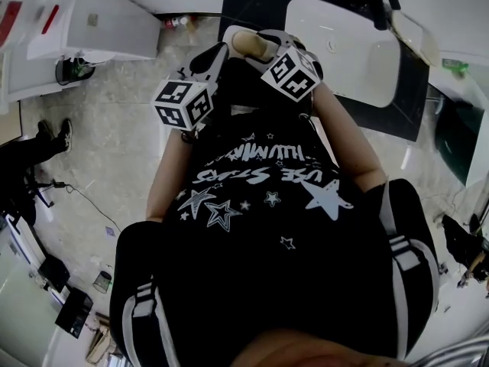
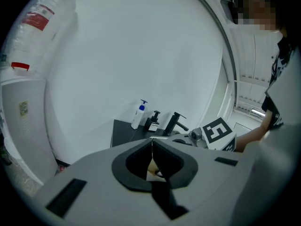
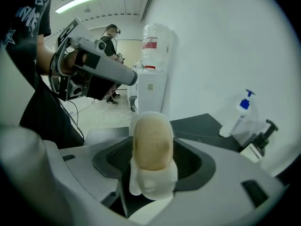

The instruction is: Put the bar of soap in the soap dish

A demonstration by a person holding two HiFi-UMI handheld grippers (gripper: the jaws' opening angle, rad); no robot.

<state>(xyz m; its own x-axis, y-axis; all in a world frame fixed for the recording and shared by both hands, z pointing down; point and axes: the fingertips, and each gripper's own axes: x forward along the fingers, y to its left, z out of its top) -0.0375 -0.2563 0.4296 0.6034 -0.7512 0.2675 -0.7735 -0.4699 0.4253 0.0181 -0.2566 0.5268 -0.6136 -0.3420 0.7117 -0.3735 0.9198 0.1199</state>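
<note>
- The bar of soap [image 3: 151,142], tan and oval, stands on edge between the jaws of the right gripper [image 3: 151,160], with its broad face toward that gripper's camera.
- A white soap dish [image 3: 153,185] lies against the bar, showing as a pale rim round it and a white lump beneath it. The right jaws are clamped on the pair from both sides.
- In the head view the soap [image 1: 250,43] is held up in front of the person's chest, well apart from the white basin [image 1: 348,48] set in a black counter [image 1: 412,90].
- The left gripper [image 2: 152,147] has its jaws pressed together along a thin line, with nothing between them.
- The right gripper's marker cube [image 2: 217,132] shows just beside the left gripper.
- On the counter by the wall stand a pump bottle [image 3: 240,112] and a black tap [image 2: 175,123].
- A white water dispenser [image 3: 150,95] stands against the wall.
</note>
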